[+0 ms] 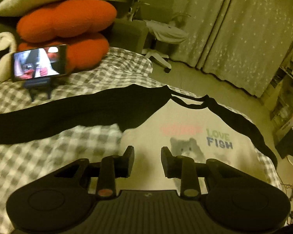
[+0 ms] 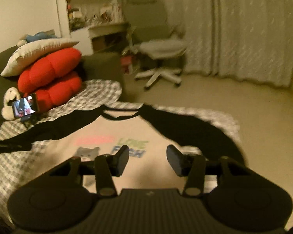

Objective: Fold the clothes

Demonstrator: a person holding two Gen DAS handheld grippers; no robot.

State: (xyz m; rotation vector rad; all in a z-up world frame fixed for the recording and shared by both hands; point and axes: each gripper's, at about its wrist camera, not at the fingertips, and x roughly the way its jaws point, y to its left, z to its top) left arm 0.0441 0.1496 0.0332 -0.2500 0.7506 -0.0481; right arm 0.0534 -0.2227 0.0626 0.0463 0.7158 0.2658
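So the shirt [image 1: 185, 120] is laid out flat on the bed [image 1: 39, 156], print side up, cream body with black raglan sleeves and a cat plus "LOVE FISH" on the chest. The collar points away toward the far edge of the bed, and both sleeves are spread outward: one runs long across the checkered blanket toward the phone [image 1: 39, 61], the other drapes down the opposite side near the bed's edge. My guess is it's spread like that so the seams and sleeves are easy to get at for folding. No fold shows in the part that's visible; the hem is hidden under the grippers.

Left gripper [image 1: 147, 160] hangs over the lower part of the body, jaws released with a clear gap and nothing between them. The cat print sits just past its far finger, and the side seam where the blanket starts is just off the other finger.

Right gripper [image 2: 147, 159] is also above the body panel, jaws apart and empty, with the lettering just ahead of one finger and the black sleeve close to the other. That view is blurry, so I can't tell if either tip touches the fabric.

The phone is propped on a little stand against red cushions [image 1: 66, 19], probably just playing a video and well clear of the shirt.
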